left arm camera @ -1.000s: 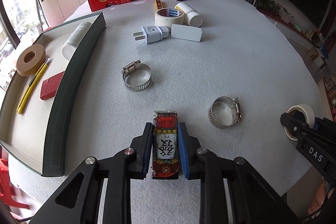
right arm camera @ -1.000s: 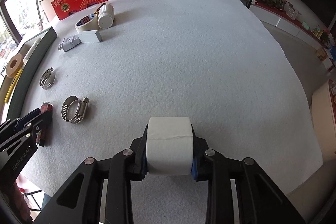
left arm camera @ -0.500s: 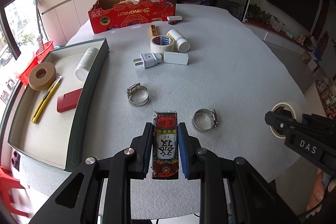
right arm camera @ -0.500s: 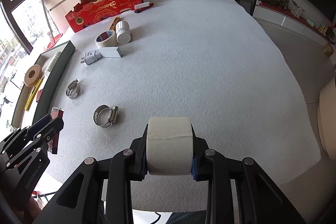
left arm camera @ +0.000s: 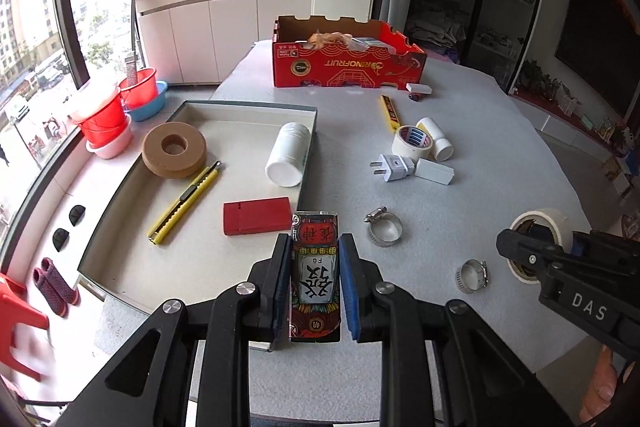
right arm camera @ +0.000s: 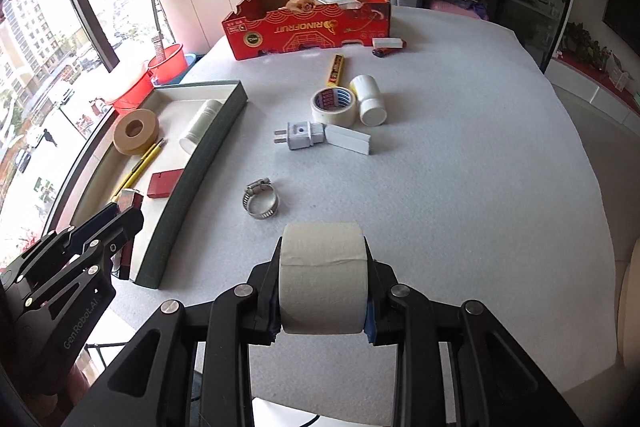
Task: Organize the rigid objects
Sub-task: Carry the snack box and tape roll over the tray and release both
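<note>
My left gripper [left arm camera: 315, 243] is shut on a small red-and-black card box [left arm camera: 316, 279] printed with a large character. It hangs above the near right wall of the green-rimmed tray [left arm camera: 309, 147]. The tray holds a brown tape roll [left arm camera: 175, 149], a yellow utility knife [left arm camera: 186, 195], a white bottle [left arm camera: 289, 153] and a flat red box [left arm camera: 258, 215]. My right gripper [right arm camera: 323, 250] is shut on a cream masking-tape roll [right arm camera: 323, 279], raised over the grey table to the right of the tray [right arm camera: 200, 163].
Loose on the table are two hose clamps [left arm camera: 384, 227] [left arm camera: 472, 275], a white plug adapter [left arm camera: 392, 167], a white block [left arm camera: 434, 173], a printed tape roll [left arm camera: 412, 141], a white bottle [left arm camera: 436, 143] and a yellow bar [left arm camera: 390, 111]. A red cardboard box [left arm camera: 344, 59] stands at the back.
Both grippers have risen and swung left with their loads. The table looks farther away, and the tray now lies under the left gripper.
</note>
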`<state>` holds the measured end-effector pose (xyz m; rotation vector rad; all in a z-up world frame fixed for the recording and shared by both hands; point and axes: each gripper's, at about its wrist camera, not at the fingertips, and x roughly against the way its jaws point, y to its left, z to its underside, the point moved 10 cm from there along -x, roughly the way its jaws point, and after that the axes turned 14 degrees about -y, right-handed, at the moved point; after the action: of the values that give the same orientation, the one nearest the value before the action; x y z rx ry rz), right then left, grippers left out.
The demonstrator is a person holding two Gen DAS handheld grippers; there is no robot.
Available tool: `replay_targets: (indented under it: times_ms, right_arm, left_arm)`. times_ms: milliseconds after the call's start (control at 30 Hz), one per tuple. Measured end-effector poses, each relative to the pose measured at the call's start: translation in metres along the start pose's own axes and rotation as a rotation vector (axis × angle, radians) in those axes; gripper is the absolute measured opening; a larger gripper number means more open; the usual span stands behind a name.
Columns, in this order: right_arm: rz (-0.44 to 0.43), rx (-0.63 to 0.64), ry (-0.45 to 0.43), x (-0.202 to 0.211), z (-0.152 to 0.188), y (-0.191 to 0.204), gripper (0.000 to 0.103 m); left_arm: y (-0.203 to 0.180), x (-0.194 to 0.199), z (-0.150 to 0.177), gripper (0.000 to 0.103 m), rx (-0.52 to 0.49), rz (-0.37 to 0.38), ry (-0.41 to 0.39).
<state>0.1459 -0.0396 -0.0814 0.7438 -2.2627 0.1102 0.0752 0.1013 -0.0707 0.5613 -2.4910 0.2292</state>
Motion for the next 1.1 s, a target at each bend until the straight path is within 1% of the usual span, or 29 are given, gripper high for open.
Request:
replay_targets:
  times_ms: [200, 267, 433, 533, 667, 1100]
  right_arm:
    - [-0.101, 0.079, -0.013, -0.019, -0.029, 0.070, 0.031]
    - [-0.121, 0.100, -0.022, -0.025, -0.038, 0.089, 0.031]
    - [-0.170, 0.122, -0.010, -0.044, -0.050, 0.127, 0.031]
    - [-0.173, 0.143, -0.008, -0.055, -0.057, 0.141, 0.031]
    - [-0.174, 0.163, 0.008, -0.069, -0.062, 0.152, 0.031]
    - [-0.173, 0.165, 0.057, -0.104, -0.062, 0.161, 0.031]
  left_arm:
    - [0.069, -0.007, -0.016, 0.025, 0.069, -0.116, -0.014]
    - [0.090, -0.011, -0.018, 0.025, 0.090, -0.148, -0.012]
    - [0.124, -0.025, -0.019, 0.025, 0.122, -0.203, 0.001]
    - [0.134, -0.033, -0.018, 0.025, 0.134, -0.213, 0.007]
    - [0.137, -0.044, -0.018, 0.025, 0.145, -0.209, 0.017]
    - [0.138, -0.071, -0.017, 0.025, 0.156, -0.192, 0.047]
